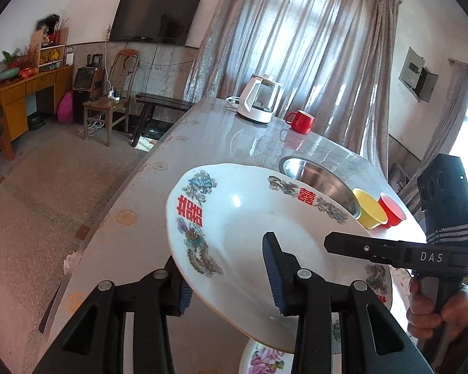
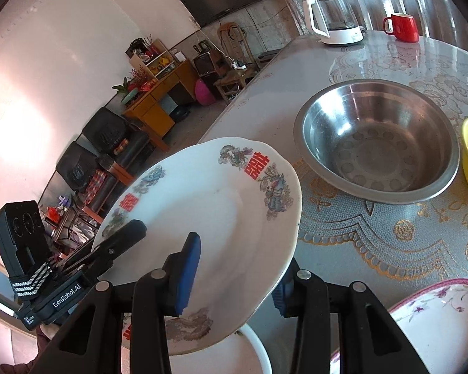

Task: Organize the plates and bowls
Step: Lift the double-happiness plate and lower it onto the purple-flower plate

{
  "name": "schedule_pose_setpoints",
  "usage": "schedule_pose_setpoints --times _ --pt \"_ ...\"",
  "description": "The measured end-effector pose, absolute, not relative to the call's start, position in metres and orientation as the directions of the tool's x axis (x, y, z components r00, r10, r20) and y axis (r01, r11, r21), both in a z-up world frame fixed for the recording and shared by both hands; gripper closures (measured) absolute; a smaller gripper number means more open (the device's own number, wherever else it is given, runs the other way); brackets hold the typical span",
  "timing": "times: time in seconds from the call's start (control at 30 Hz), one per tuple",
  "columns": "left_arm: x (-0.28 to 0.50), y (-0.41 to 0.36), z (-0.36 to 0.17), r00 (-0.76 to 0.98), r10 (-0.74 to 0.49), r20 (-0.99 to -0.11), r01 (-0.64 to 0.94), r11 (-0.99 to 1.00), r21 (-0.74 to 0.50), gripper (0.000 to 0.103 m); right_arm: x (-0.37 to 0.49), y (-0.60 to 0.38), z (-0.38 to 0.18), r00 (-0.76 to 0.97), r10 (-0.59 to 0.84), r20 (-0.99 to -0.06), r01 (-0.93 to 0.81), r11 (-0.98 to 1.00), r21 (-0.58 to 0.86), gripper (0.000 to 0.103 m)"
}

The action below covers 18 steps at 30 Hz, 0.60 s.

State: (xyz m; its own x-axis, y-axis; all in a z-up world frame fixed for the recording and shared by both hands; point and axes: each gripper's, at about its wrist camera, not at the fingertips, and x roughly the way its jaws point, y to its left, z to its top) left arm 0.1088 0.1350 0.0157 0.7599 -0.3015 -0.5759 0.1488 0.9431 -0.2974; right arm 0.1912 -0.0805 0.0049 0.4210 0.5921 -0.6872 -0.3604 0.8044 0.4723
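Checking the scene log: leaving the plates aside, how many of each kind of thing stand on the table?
Metal bowl: 1
Small bowls: 2, a yellow bowl and a red bowl
Red mug: 1
Kettle: 1
Total: 5

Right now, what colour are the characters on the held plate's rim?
Red, clearest in the right wrist view on the plate.
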Motion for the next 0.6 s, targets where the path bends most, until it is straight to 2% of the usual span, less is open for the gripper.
schedule_pose_setpoints --times 0.23,0.6 --pt "0.080 0.102 0.032 0.752 -0.372 -0.544 0.236 0.923 -0.304 0.063 0.151 -0.115 0.024 0.474 0.599 -0.645 -0.346 0.801 0.489 0.062" --pt "0.047 0.020 0.033 0.664 -0.498 -0.558 0.391 0.867 -0.309 0.061 0.090 -0.196 0.027 0.544 0.527 -0.653 -0.239 0.843 0.481 0.061"
